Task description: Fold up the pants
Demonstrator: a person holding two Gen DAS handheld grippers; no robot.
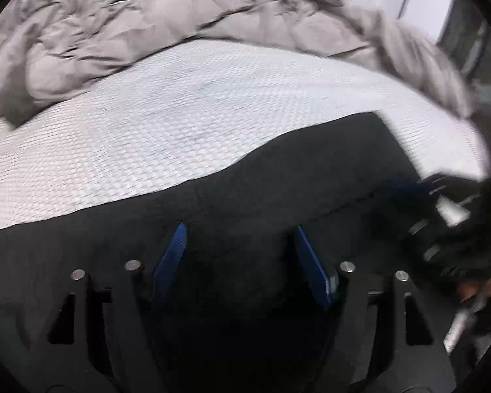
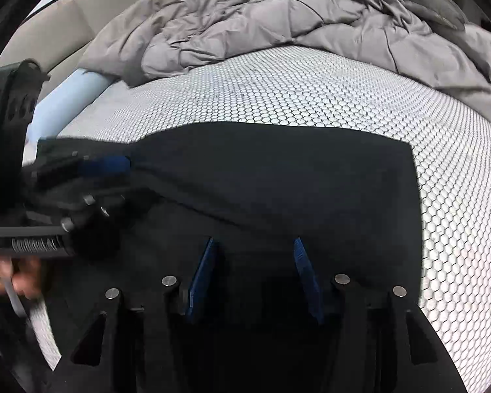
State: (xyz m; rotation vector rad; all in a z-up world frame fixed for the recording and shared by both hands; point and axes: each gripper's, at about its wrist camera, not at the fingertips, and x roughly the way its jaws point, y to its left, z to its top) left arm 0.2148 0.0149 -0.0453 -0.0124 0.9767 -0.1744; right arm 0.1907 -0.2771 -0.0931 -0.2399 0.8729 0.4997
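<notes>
Black pants [image 1: 245,190] lie flat on the white honeycomb-patterned mattress [image 1: 180,124]. In the left wrist view my left gripper [image 1: 240,231] hovers over the dark cloth near its far edge, its blue pads [image 1: 173,252] spread apart with nothing pinched. In the right wrist view the pants [image 2: 278,170] fill the middle, with a seam running across them. My right gripper [image 2: 255,242] stands open above them, with only flat cloth below the gap. The left gripper's blue fingers [image 2: 111,163] show blurred at the left, over the pants' left end.
A crumpled grey duvet [image 2: 262,23] is heaped along the far side of the bed. A light blue roll [image 2: 68,101] lies at the mattress's left edge against a beige panel [image 2: 49,32]. A hand [image 2: 13,278] shows at the lower left.
</notes>
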